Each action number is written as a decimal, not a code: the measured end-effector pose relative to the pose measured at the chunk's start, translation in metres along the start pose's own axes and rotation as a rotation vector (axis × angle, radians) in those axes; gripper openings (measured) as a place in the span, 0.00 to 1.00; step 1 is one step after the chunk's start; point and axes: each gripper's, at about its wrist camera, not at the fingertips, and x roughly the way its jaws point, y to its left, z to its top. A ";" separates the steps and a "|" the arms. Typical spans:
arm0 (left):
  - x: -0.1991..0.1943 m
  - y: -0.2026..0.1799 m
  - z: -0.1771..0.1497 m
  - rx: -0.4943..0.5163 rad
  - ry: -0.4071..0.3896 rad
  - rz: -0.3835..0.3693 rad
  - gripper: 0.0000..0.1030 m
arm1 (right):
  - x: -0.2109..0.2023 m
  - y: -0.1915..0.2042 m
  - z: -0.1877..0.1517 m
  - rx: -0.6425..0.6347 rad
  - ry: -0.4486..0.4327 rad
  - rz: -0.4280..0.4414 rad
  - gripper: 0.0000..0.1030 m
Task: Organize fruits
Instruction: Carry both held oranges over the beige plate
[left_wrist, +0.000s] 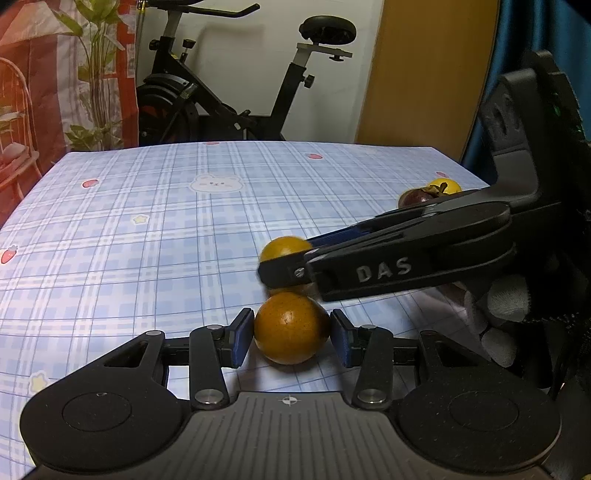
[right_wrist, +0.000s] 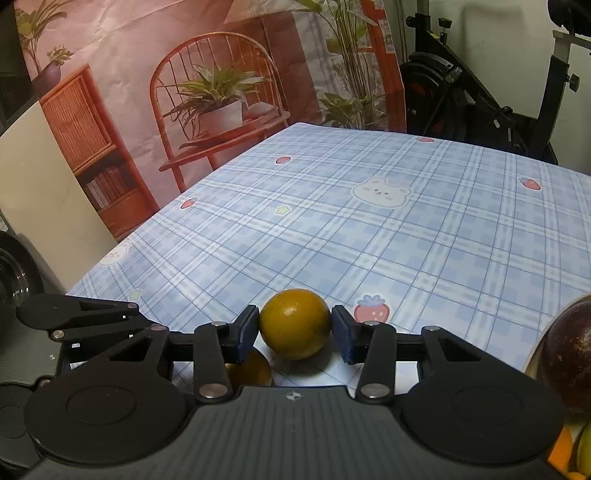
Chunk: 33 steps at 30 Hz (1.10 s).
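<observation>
My left gripper (left_wrist: 291, 332) is shut on an orange round fruit (left_wrist: 291, 328), its blue pads pressing both sides just above the blue plaid tablecloth (left_wrist: 147, 229). Right behind it sits a second orange fruit (left_wrist: 284, 247), and my right gripper (left_wrist: 288, 256) reaches in from the right with a finger on each side of it. In the right wrist view that fruit (right_wrist: 295, 323) sits between the pads of the right gripper (right_wrist: 295, 332), both pads touching it. The left gripper's fruit (right_wrist: 251, 369) peeks out below the left finger.
A dark purple fruit (left_wrist: 417, 197) and a yellow fruit (left_wrist: 447, 184) lie at the table's right edge; the purple one (right_wrist: 569, 350) looms close in the right wrist view. An exercise bike (left_wrist: 229, 92) stands beyond the far edge. A printed backdrop (right_wrist: 184, 92) hangs on the left.
</observation>
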 end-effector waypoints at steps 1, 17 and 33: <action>-0.001 -0.001 -0.001 0.006 -0.004 0.015 0.46 | -0.003 -0.001 -0.001 0.009 -0.010 -0.011 0.44; -0.015 -0.001 0.011 -0.040 -0.058 -0.001 0.46 | -0.104 -0.030 -0.037 0.144 -0.234 -0.134 0.44; -0.007 -0.062 0.062 0.083 -0.075 -0.073 0.46 | -0.171 -0.055 -0.090 0.094 -0.386 -0.374 0.44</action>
